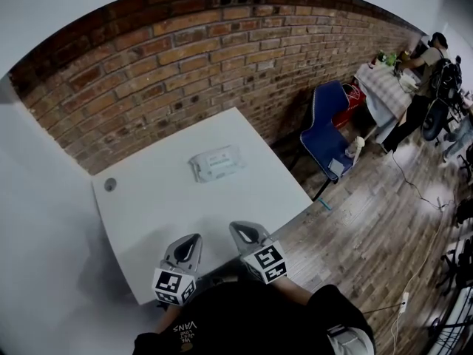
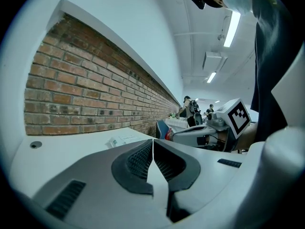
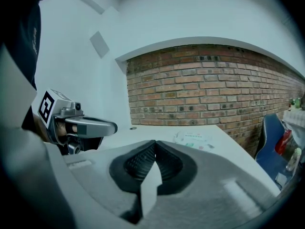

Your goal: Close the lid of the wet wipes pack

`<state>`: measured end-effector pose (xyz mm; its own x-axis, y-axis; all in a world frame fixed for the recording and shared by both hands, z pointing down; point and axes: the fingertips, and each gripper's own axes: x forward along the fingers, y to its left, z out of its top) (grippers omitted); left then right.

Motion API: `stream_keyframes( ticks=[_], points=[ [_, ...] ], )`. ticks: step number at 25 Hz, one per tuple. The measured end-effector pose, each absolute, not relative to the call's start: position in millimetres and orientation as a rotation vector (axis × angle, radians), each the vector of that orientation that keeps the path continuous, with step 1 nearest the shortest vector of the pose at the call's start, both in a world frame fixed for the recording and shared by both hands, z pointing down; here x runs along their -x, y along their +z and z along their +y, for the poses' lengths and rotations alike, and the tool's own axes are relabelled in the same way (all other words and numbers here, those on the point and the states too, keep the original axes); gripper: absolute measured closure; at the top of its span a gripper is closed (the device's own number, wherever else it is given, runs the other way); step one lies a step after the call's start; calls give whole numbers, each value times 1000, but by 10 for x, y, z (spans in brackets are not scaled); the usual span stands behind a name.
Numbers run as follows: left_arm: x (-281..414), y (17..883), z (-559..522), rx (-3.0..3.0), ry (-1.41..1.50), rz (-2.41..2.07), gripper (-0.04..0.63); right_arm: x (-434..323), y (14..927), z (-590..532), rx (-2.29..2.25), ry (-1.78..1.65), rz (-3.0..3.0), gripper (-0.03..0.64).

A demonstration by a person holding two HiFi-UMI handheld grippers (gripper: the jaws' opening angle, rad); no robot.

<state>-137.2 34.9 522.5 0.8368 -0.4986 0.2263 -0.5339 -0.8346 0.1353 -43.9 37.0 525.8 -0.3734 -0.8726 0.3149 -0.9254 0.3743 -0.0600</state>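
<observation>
The wet wipes pack (image 1: pixel 215 163) lies on the white table (image 1: pixel 148 213) toward the brick wall (image 1: pixel 185 58), nothing blocking it. The left gripper (image 1: pixel 192 238) and right gripper (image 1: pixel 241 228) hover at the near edge (jaws pressed together, empty). A blue chair (image 1: pixel 325 135) stands just beside the table. The lid's position is too small to make out.

A white table (image 1: pixel 148 220) carries a wet wipes pack (image 1: pixel 215 163) in its far half.

Bare white table (image 1: pixel 148 213) lies open from its near edge to the wet wipes pack (image 1: pixel 216 163); a brick wall (image 1: pixel 185 58) blocks the far edge.
</observation>
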Motion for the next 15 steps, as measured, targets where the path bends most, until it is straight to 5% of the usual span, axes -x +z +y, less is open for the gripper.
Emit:
stream_keyframes(
  ticks=[15],
  points=[
    [1418, 5188, 326, -2812, 245, -813, 586, 447, 5229, 332, -1604, 334, -2389, 620]
  ],
)
